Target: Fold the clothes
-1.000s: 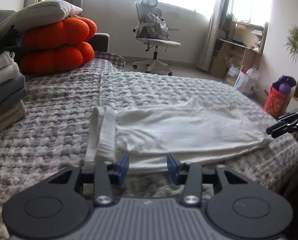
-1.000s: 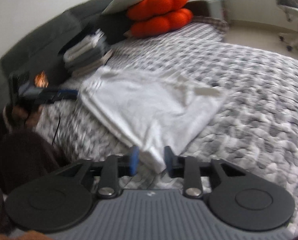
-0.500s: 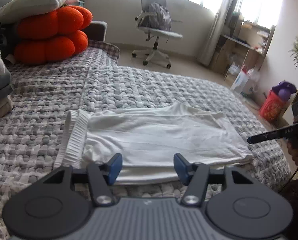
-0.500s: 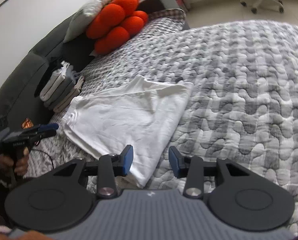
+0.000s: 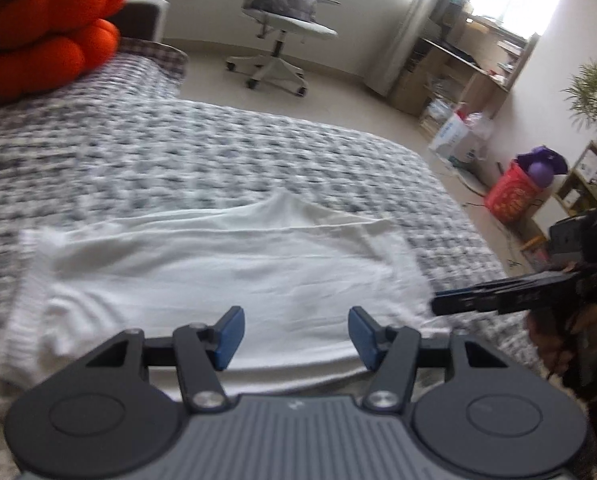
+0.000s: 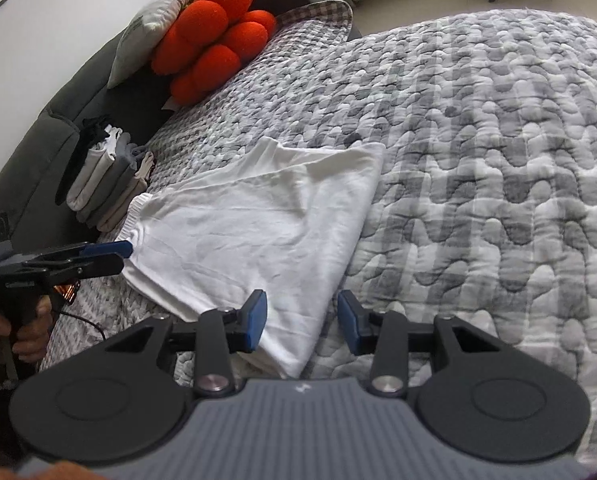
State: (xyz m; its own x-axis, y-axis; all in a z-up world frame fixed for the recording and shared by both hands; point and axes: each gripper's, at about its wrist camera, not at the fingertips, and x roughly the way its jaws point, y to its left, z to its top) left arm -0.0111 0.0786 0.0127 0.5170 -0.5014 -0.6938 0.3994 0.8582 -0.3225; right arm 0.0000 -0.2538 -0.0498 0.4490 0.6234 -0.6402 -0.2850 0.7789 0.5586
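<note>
A white garment (image 5: 234, 272) lies folded flat on the grey quilted bed (image 5: 178, 148); it also shows in the right wrist view (image 6: 258, 236). My left gripper (image 5: 294, 336) is open and empty, just above the garment's near edge. My right gripper (image 6: 301, 320) is open and empty over the garment's near corner. The right gripper shows at the right of the left wrist view (image 5: 498, 298), beside the garment's end. The left gripper shows at the left of the right wrist view (image 6: 94, 258), beside the ribbed waistband end.
A stack of folded clothes (image 6: 106, 176) sits on the bed by the dark sofa back. Orange cushions (image 6: 214, 36) and a white pillow (image 6: 158, 20) lie behind it. An office chair (image 5: 282, 20), a desk (image 5: 470, 68) and a red basket (image 5: 514, 196) stand on the floor beyond the bed.
Both grippers have opened wider. The left gripper has moved in closer over the garment's near edge. The right gripper has pulled back to the garment's corner, and the garment has settled flat.
</note>
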